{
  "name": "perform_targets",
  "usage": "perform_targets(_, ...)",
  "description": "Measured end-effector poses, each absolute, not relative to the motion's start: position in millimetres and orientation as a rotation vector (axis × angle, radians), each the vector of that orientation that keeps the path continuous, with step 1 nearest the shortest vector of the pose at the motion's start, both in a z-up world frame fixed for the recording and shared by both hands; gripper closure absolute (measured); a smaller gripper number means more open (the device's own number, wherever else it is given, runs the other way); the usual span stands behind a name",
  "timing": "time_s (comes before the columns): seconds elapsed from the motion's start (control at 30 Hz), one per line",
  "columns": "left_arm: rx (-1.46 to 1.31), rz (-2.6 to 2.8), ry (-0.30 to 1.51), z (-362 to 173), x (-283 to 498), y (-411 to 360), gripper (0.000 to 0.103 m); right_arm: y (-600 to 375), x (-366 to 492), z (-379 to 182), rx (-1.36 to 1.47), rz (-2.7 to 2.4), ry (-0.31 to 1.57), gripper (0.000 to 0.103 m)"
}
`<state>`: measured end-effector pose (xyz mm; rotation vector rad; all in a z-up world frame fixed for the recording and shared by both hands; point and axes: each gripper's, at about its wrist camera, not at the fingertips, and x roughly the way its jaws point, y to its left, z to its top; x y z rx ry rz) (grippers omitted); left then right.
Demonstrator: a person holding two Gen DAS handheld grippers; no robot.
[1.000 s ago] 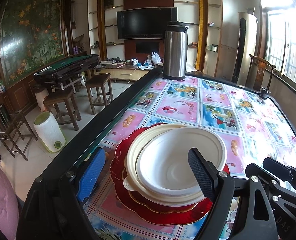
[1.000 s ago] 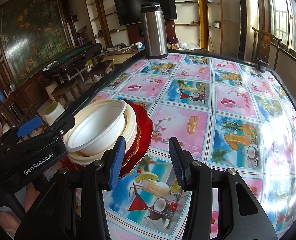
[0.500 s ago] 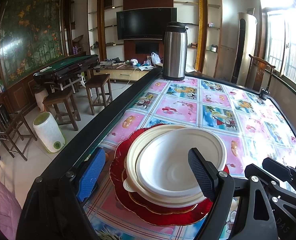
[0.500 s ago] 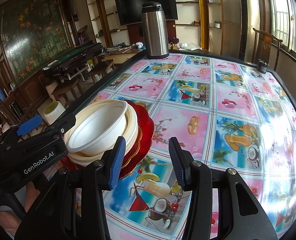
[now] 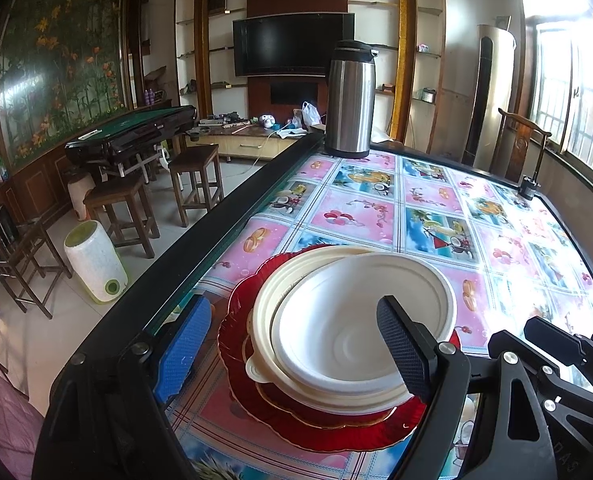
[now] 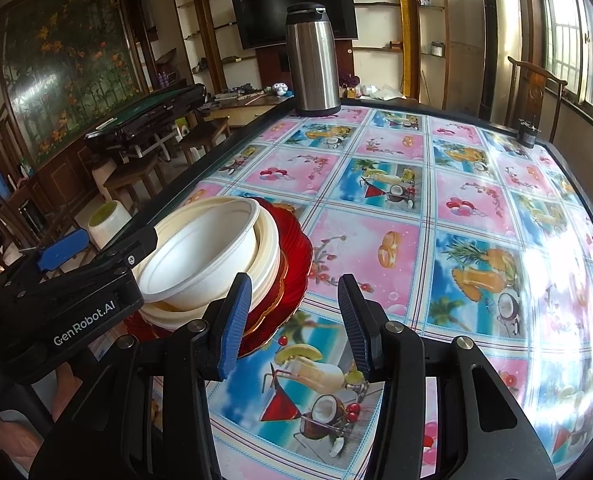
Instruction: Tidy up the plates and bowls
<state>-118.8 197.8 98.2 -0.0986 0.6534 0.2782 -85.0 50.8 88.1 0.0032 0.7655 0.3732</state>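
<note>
- We count one stack near the desk's (image 5: 436,196) left edge: one wide red plate (image 5: 336,430) at the bottom, a smaller red plate with a gold rim on it, one cream bowl (image 5: 264,312) above that, and one white bowl (image 5: 336,328) on top.
- The white bowl sits off-centre in the cream one, shifted toward the right.
- We hold two tools. The left hand-held gripper (image 5: 292,344) is spread wide, its blue pad left of the stack and its black pad over the right part of the white bowl; neither pad presses on anything.
- The right hand-held gripper (image 6: 296,320) stands part open just right of the stack, with nothing between its pads; its left pad is in front of the red plate's edge, and we cannot tell whether they touch.
- One steel flask (image 5: 350,98) stands at the far left corner, well apart from the stack.
- One small dark object (image 6: 528,134) sits at the far right edge.
- Right of the stack and beyond it, the patterned cloth lies bare as far as the flask and the right edge.
- The stack is close to the dark raised rim on the left; beyond it are stools (image 5: 200,184) and one white bin (image 5: 96,260) on the floor.
</note>
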Motion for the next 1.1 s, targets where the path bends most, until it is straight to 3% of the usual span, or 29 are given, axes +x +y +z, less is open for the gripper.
perform_targets(1.1,-0.103,0.278,0.651,100.5,-119.2,199.6,0.018,53.1,-86.4,91.2,0.004,0.381,0.767,0.058)
